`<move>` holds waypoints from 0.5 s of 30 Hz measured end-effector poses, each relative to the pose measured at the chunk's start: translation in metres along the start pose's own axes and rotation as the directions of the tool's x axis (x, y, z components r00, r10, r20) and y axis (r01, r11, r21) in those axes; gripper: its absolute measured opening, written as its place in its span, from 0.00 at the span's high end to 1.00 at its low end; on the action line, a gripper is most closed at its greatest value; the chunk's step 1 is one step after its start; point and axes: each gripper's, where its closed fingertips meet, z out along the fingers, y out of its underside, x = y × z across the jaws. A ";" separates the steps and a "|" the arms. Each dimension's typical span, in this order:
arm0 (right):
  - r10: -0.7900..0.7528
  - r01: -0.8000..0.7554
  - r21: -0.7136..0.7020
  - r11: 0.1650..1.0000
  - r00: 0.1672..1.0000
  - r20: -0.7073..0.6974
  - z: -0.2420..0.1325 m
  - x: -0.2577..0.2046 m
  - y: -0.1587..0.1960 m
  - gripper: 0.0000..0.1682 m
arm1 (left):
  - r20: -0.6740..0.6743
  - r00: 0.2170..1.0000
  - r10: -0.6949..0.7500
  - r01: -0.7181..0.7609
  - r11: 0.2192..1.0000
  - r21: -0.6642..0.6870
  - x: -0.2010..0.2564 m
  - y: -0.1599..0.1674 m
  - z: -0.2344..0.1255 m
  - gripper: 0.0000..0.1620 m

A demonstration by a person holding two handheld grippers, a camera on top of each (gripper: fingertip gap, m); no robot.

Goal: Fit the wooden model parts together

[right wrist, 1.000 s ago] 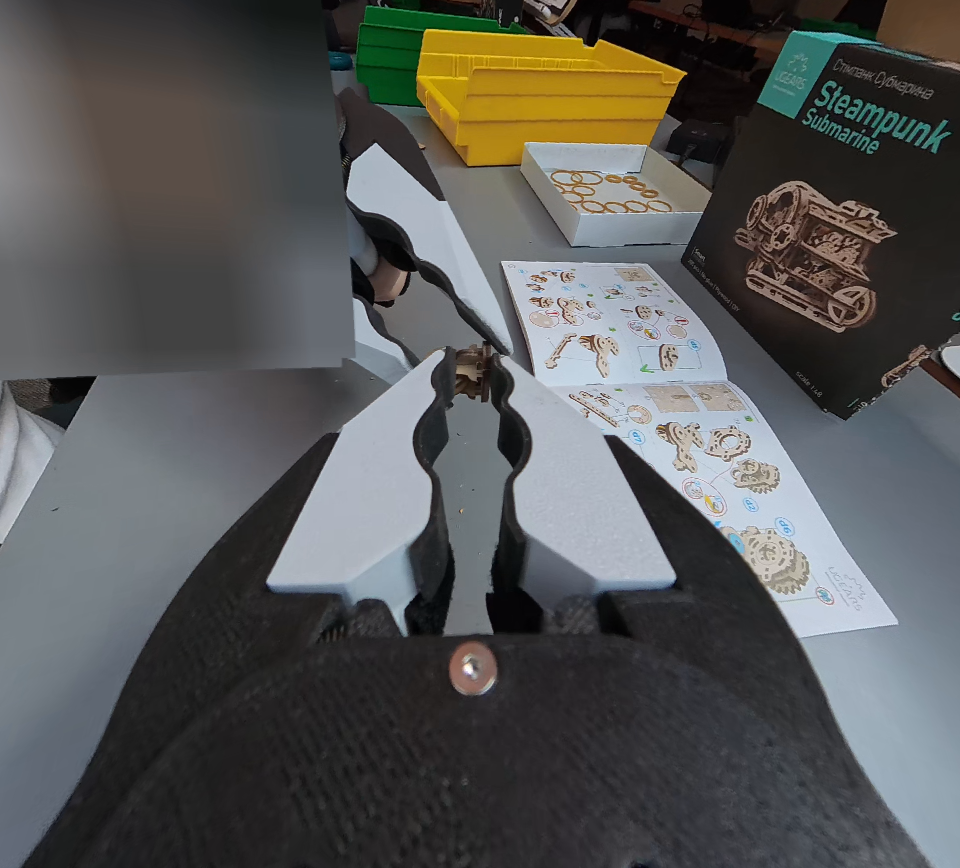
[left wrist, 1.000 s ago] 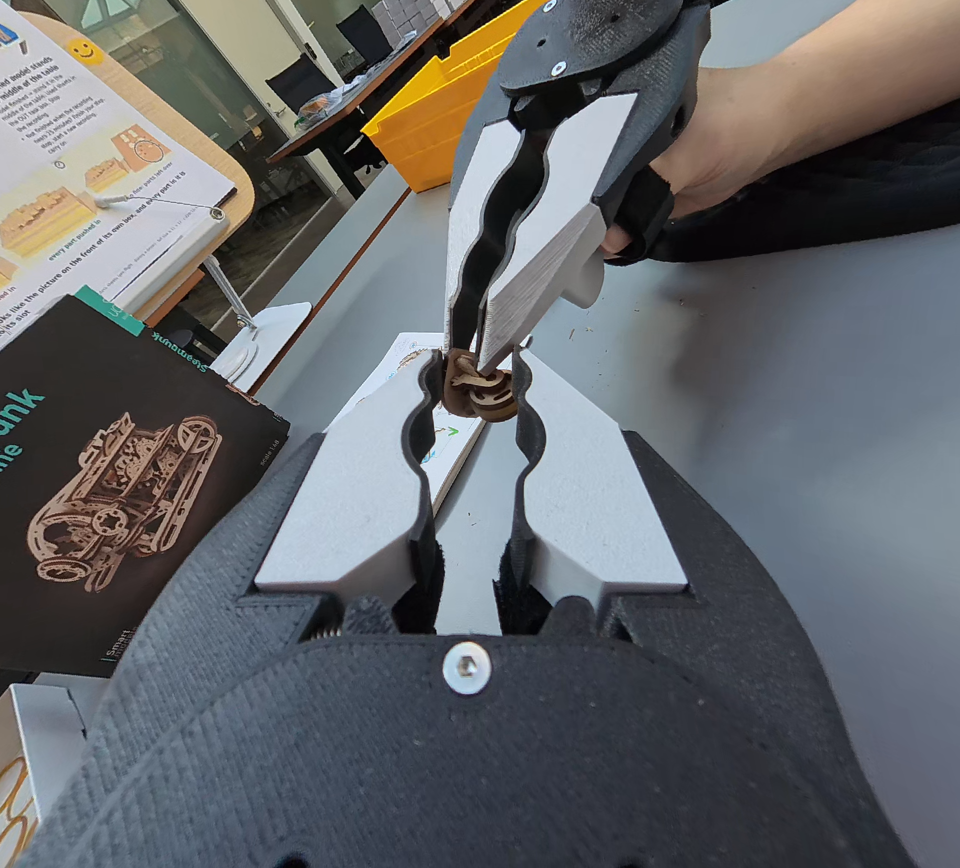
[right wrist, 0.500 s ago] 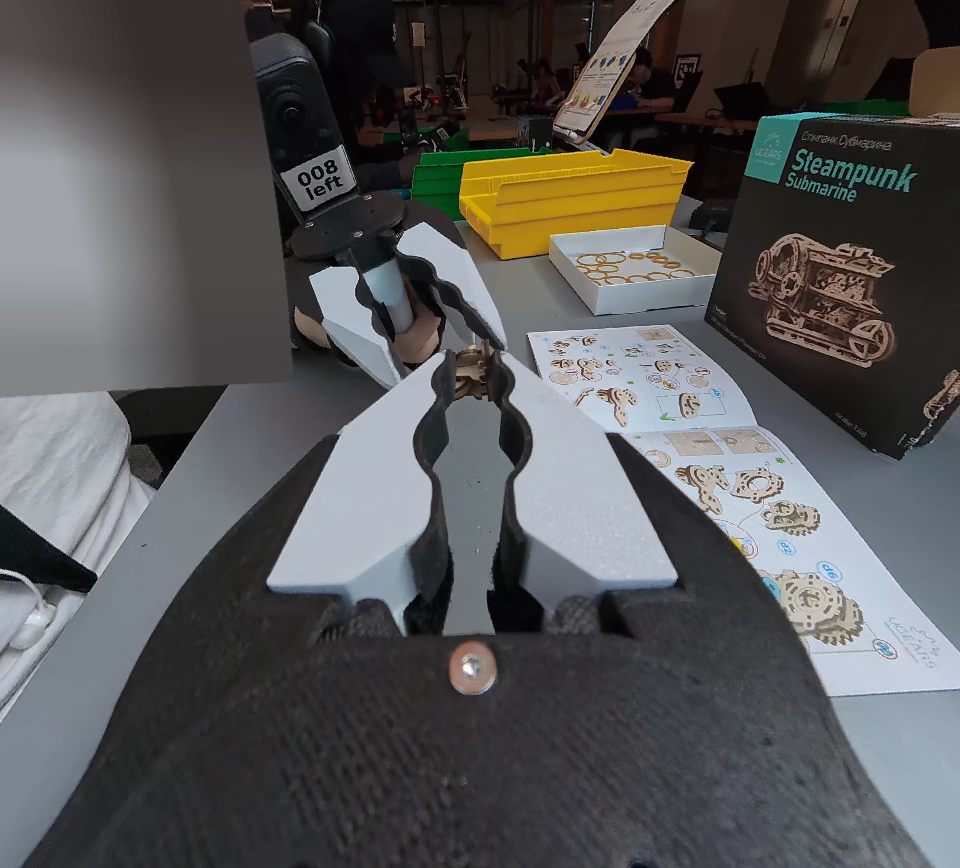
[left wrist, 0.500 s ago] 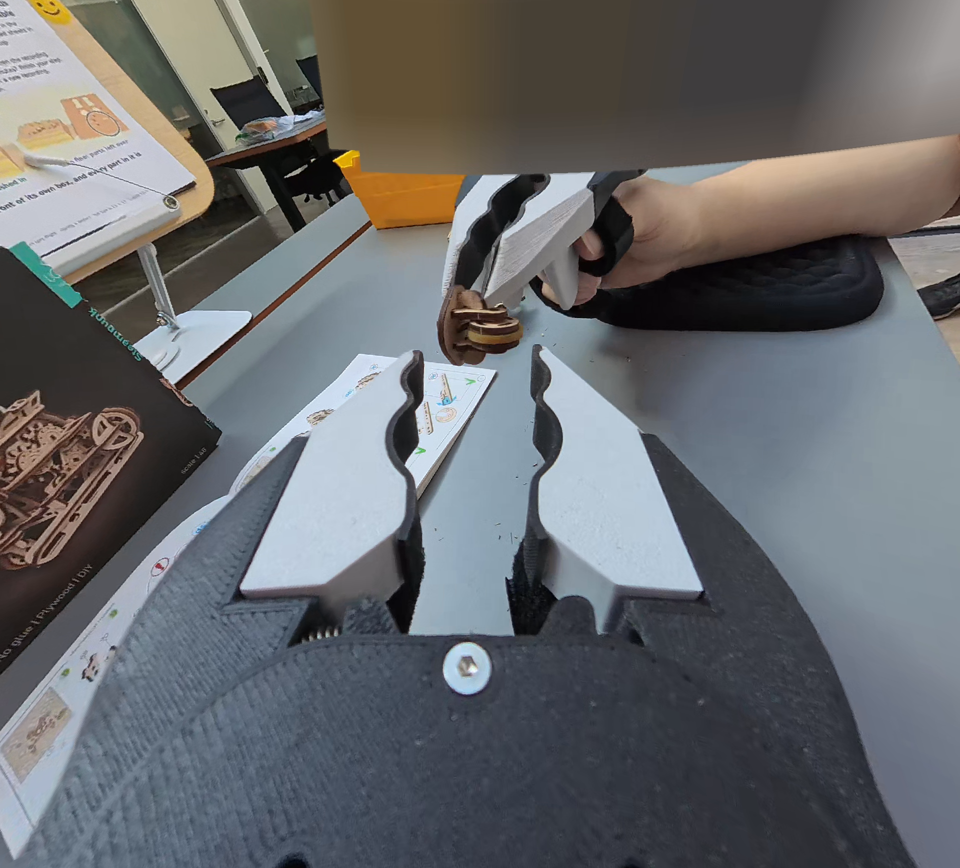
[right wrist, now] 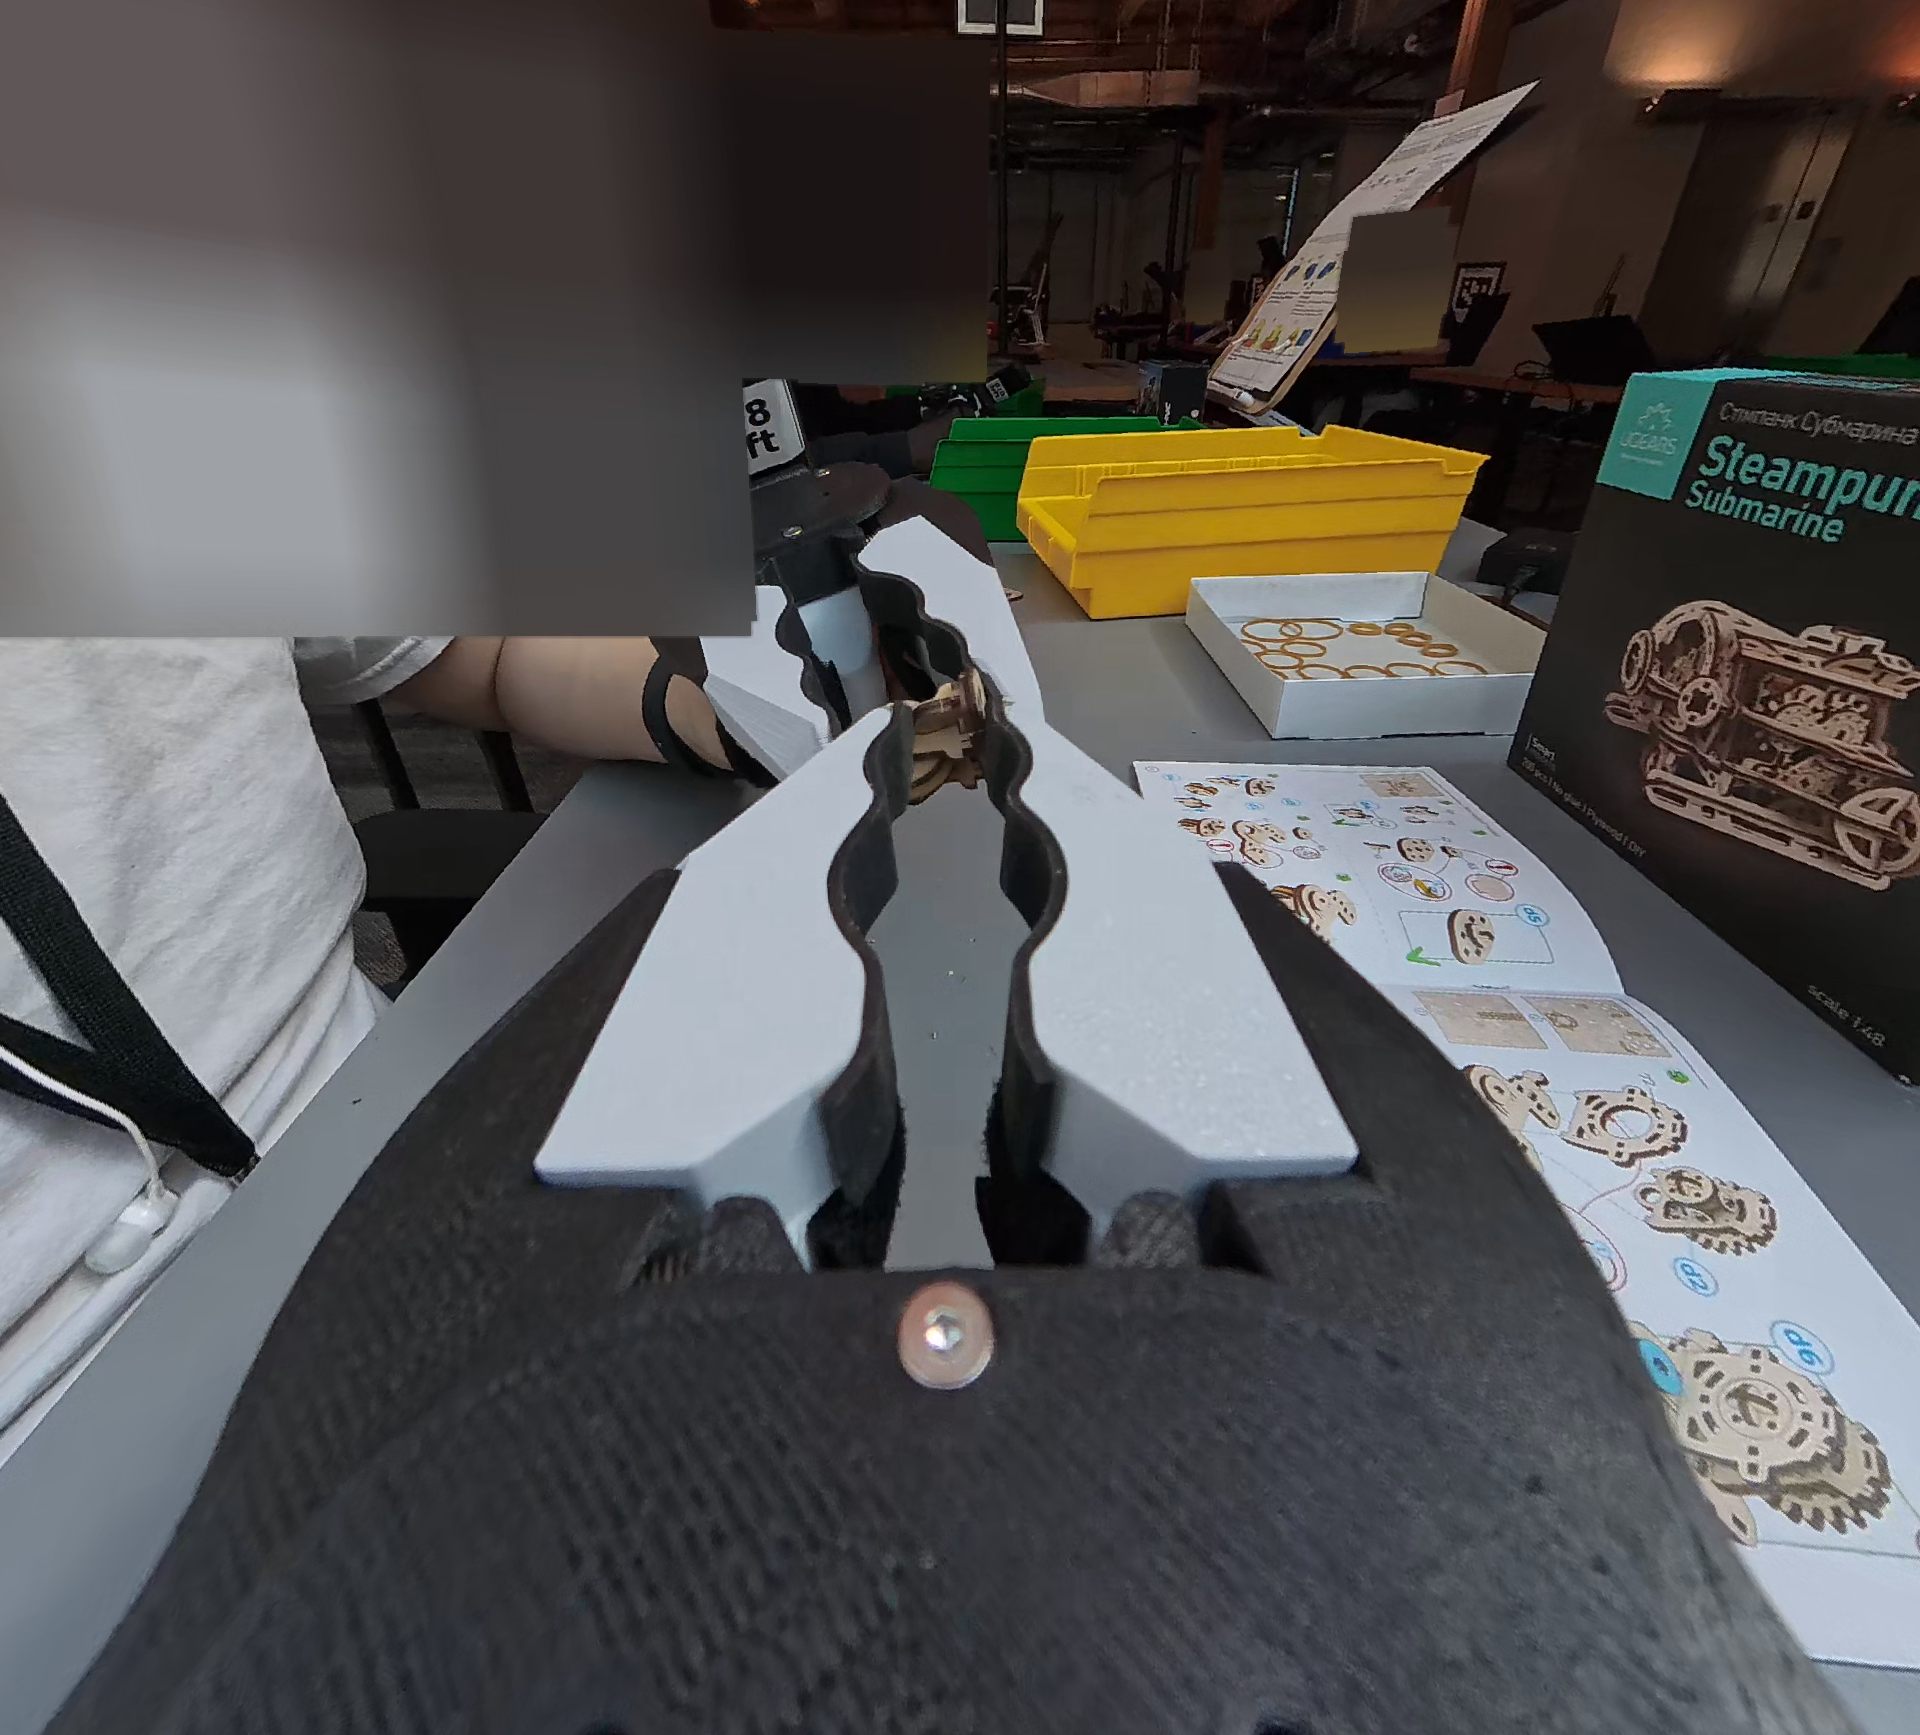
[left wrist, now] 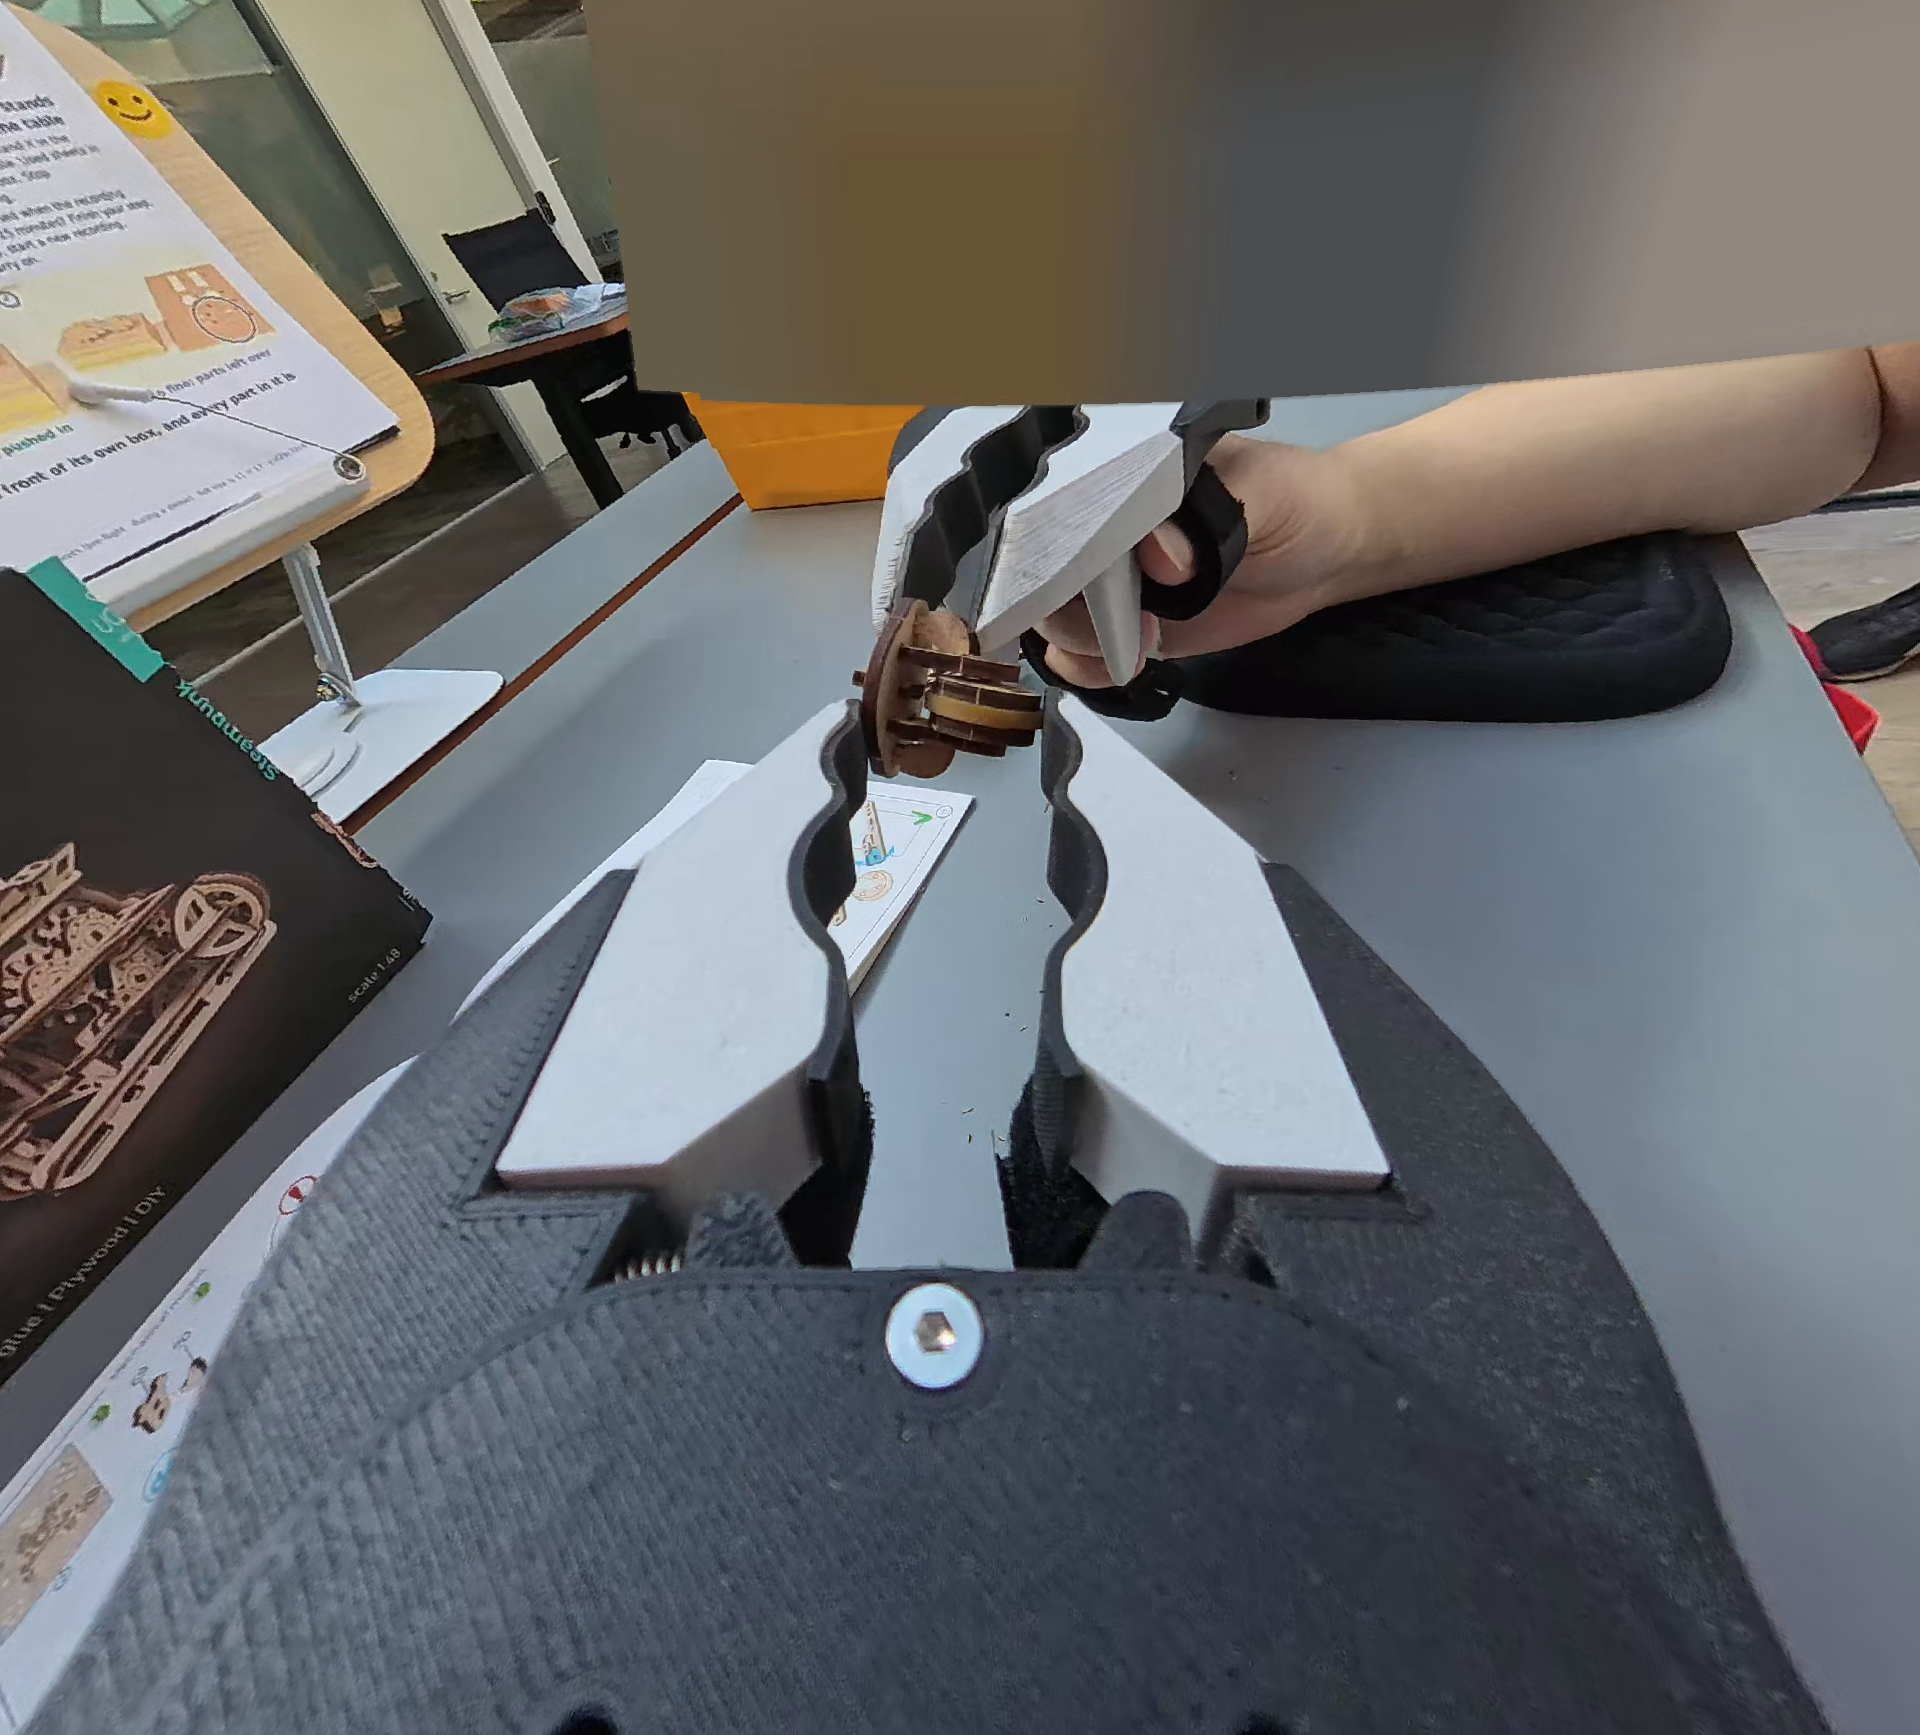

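The right gripper (right wrist: 943, 740) has its jaws clenched on the small wooden model assembly (left wrist: 940, 693), held above the grey bench (left wrist: 1455, 906) just off the fingertips of the left gripper (left wrist: 951, 729), whose jaws are spread apart and grasp nothing. An open instruction booklet (right wrist: 1455, 916) lies flat on the bench beside both grippers, with a dark model kit box (right wrist: 1745, 709) standing upright past it. Farther back sit a white tray of wooden rings (right wrist: 1351, 646), a yellow bin (right wrist: 1236, 511) and a green bin (right wrist: 977, 464), and a black padded mat (left wrist: 1507, 636) lies under the forearm behind the right gripper.
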 end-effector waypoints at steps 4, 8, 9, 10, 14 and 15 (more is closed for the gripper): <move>-0.042 0.042 -0.044 0.998 0.999 0.016 0.000 0.000 0.007 0.92 | 0.014 0.995 0.096 -0.095 0.993 -0.067 0.001 0.008 0.000 0.81; -0.174 0.168 -0.158 0.973 0.985 -0.025 -0.001 0.006 0.019 0.84 | 0.027 0.976 0.214 -0.205 0.960 -0.190 0.000 0.027 0.002 0.81; -0.223 0.213 -0.207 0.955 0.975 -0.025 -0.002 0.006 0.025 0.84 | 0.016 0.975 0.222 -0.213 0.952 -0.220 0.001 0.033 0.004 0.81; -0.273 0.258 -0.260 0.930 0.962 -0.022 -0.002 0.006 0.031 0.84 | 0.007 0.973 0.230 -0.221 0.943 -0.248 0.002 0.039 0.005 0.81; -0.398 0.366 -0.413 0.834 0.917 0.009 -0.001 0.007 0.056 0.84 | -0.021 0.959 0.284 -0.273 0.895 -0.353 0.003 0.058 0.006 0.81; -0.406 0.373 -0.432 0.821 0.914 0.019 -0.001 0.006 0.060 0.85 | -0.025 0.953 0.302 -0.289 0.883 -0.371 0.003 0.062 0.006 0.81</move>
